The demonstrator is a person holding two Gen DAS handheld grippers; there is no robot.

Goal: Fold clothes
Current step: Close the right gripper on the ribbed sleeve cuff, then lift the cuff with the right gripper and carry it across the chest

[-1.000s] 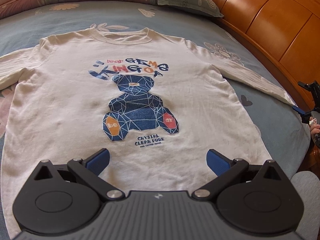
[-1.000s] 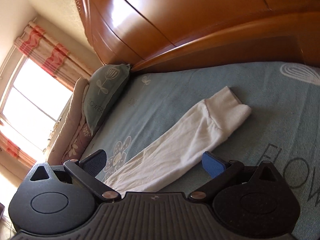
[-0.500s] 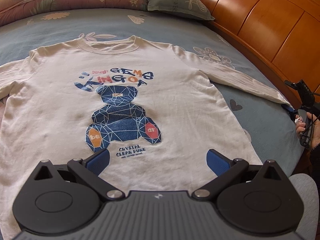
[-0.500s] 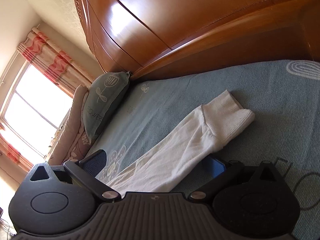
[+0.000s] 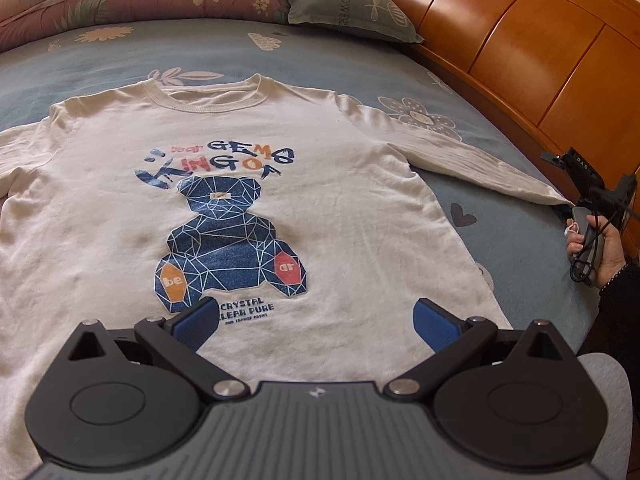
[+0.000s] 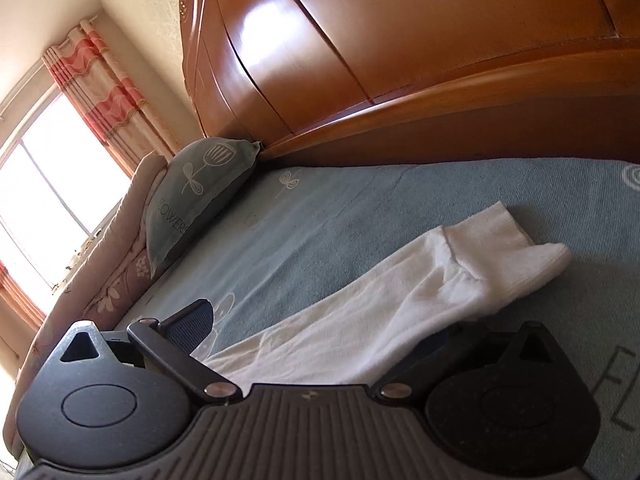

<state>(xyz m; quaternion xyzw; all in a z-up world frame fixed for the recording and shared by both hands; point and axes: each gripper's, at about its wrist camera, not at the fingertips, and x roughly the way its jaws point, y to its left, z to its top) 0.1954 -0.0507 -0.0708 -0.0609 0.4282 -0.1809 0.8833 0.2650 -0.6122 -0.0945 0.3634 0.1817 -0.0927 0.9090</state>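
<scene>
Bare bedsheet (image 5: 328,60) beyond sweatshirt (image 5: 240,208) collar: open passage. Wooden headboard (image 5: 532,52) walls off right side, close behind sleeve cuff (image 6: 508,256). Pillow (image 5: 344,8), folded quilt (image 5: 132,4) block far end.

The left gripper (image 5: 316,322) hovers level, jaws spread wide. The right gripper (image 6: 320,332) lies low, jaws apart, gripped by a hand (image 5: 600,248).
</scene>
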